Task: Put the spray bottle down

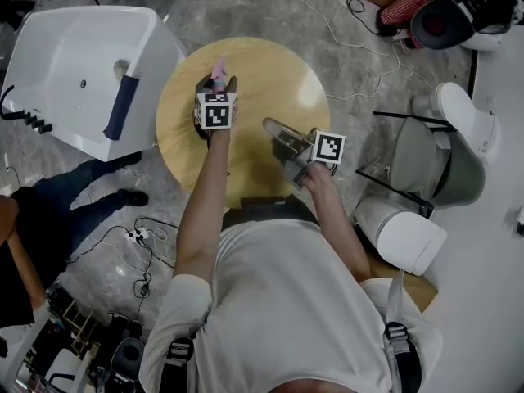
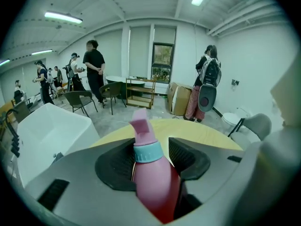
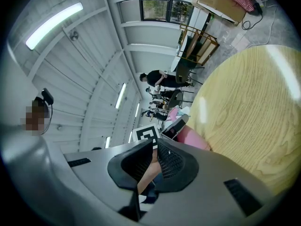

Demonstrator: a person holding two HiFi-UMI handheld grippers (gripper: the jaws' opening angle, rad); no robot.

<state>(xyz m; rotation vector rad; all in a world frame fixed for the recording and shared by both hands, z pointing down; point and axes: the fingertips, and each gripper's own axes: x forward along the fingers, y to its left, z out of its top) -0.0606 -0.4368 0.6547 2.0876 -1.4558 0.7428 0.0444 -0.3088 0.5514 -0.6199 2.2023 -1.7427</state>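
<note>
The left claw (image 2: 153, 163) squeezes the slanted spray bottle (image 2: 151, 178) over the counter (image 1: 282, 80), so letting go now could tip it.

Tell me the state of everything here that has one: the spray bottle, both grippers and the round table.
Spray bottle: spray head on, clamped by its body in the left gripper, over the table.
Left gripper: shut on the spray bottle.
Right gripper: shut, nothing between its jaws.
Table: standing, both grippers above its wooden top.
</note>
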